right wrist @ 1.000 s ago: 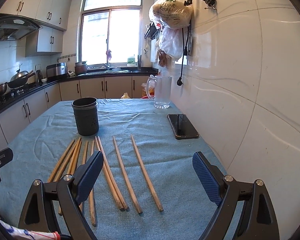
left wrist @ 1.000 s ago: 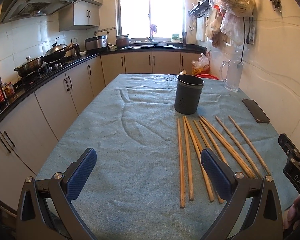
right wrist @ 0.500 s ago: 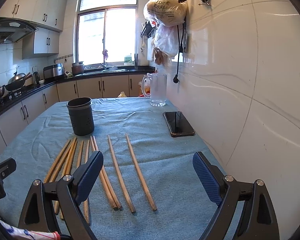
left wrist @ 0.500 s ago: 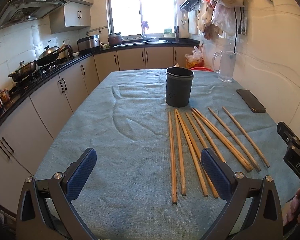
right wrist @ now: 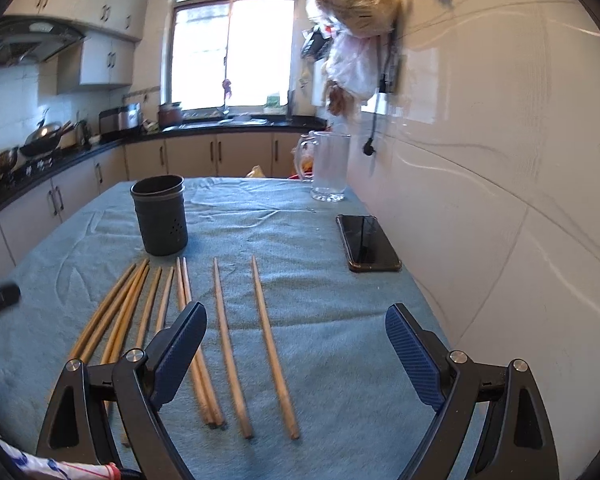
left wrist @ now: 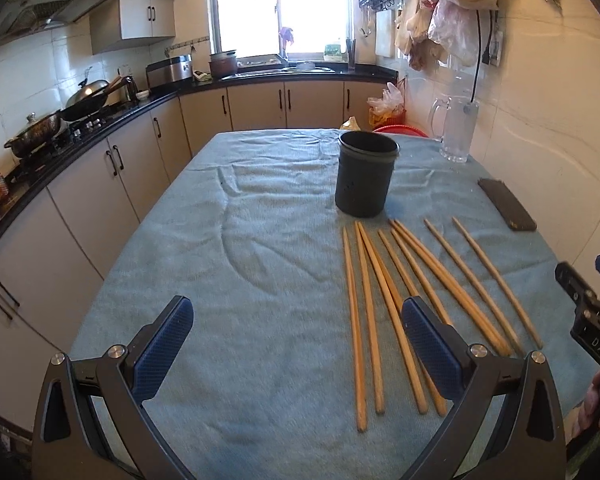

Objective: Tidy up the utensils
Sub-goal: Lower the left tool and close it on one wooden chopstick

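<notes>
We are holding both grippers above a table covered by a blue cloth (left wrist: 260, 264), which is spreading across most of both views. Standing upright toward the far middle of it is the dark utensil holder (left wrist: 365, 179), its mouth facing up; nothing is showing above its rim. A clear glass pitcher (right wrist: 329, 168) is standing farther back near the tiled wall, and a black phone (right wrist: 367, 243) is lying flat beside that wall, well apart from the holder.

The wooden chopsticks (left wrist: 384, 304) are lying loose on the cloth just in front of the holder, fanned in a rough row with their far tips pointing toward it. Several on the left side are lying close together or touching, while the two on the right (right wrist: 252, 340) are lying a little apart from the rest.

Our left gripper (left wrist: 296, 344) is hovering with its jaws spread wide and holding nothing; its right finger (left wrist: 430, 350) is overlapping the near ends of the middle chopsticks in the view, though we cannot tell whether it is touching them. Our right gripper (right wrist: 296, 352) is likewise gaping wide and empty, with the two separated chopsticks showing between its fingers and its left finger (right wrist: 178, 354) sitting over the bunched ones.
</notes>
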